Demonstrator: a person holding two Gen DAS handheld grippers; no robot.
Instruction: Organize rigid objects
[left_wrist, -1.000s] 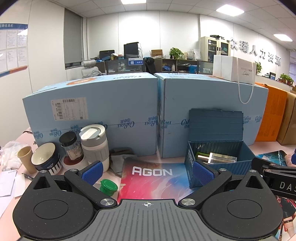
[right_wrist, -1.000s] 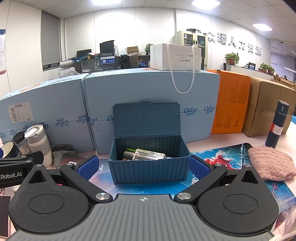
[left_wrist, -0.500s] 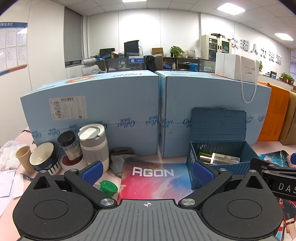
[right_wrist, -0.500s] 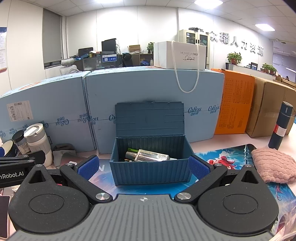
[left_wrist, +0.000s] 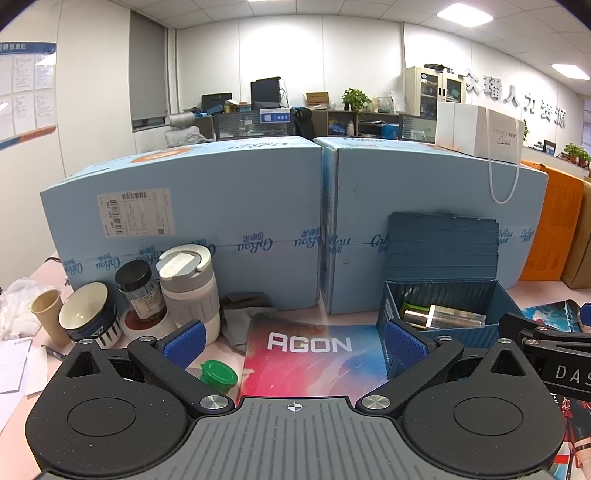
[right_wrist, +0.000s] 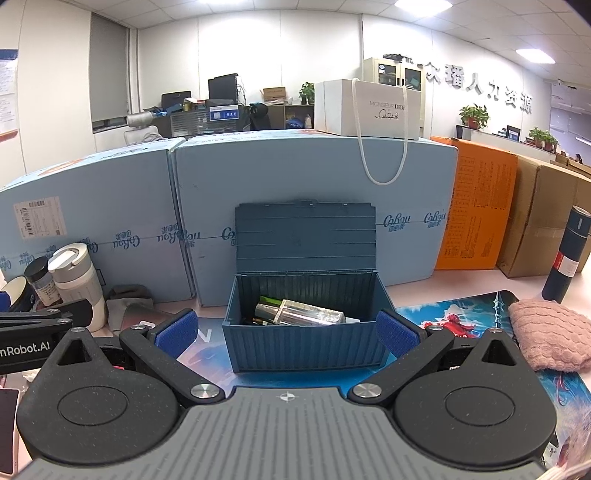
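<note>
A dark blue storage box (right_wrist: 306, 347) stands open on the mouse mat, lid leaning back on the light blue cartons. A shiny silver bottle (right_wrist: 299, 313) and other items lie inside; the box also shows in the left wrist view (left_wrist: 406, 306). My right gripper (right_wrist: 284, 334) is open and empty, just in front of the box. My left gripper (left_wrist: 293, 345) is open and empty over the AGON mat (left_wrist: 310, 365), left of the box. A green cap (left_wrist: 218, 376) lies near its left finger. A white tumbler (left_wrist: 190, 288), dark jar (left_wrist: 142, 293) and bowl (left_wrist: 88, 314) stand at the left.
Two light blue cartons (left_wrist: 221, 229) wall off the back, with an orange box (right_wrist: 476, 210) and a brown carton (right_wrist: 546, 221) to the right. A dark flask (right_wrist: 565, 258) and a pink cloth (right_wrist: 546, 334) sit right. A paper cup (left_wrist: 48, 314) and papers lie far left.
Both grippers have risen and drawn back slightly, so the view looks a little more down into the box. Nothing on the table has moved.
</note>
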